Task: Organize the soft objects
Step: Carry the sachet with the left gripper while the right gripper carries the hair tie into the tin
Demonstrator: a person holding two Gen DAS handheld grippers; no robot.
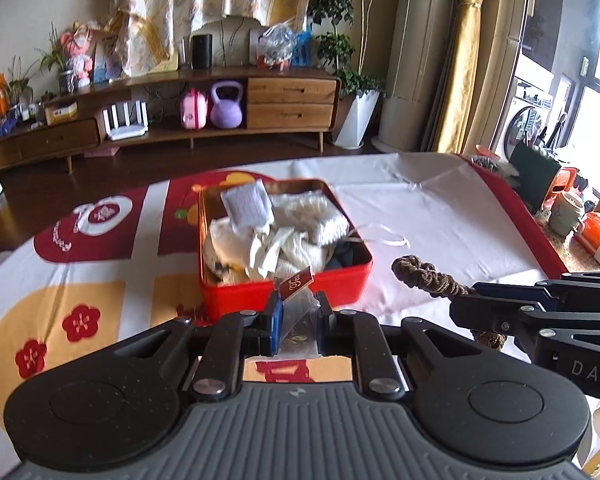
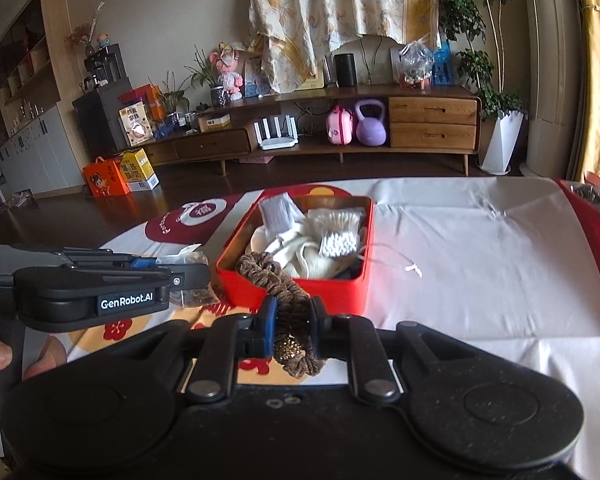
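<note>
Writing: "GenRobot.AI" on the left gripper [image 2: 188, 274] seen side-on; "DAS" on the right gripper [image 1: 460, 300] body.
Left gripper: clenched on a clear sachet [image 1: 298, 304] with a red tag, script unreadable.
Right gripper: clenched on a brown velvet scrunchie [image 2: 290, 308], crinkled, with a glittery gold patch.
Red tin [image 1: 284, 298]: on the patterned tablecloth [image 1: 440, 208], beyond both grippers, filled with cream knitted socks [image 1: 300, 232].

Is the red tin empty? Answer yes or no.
No: the red tin holds a heap of white cloths that rises above its rim.
</note>
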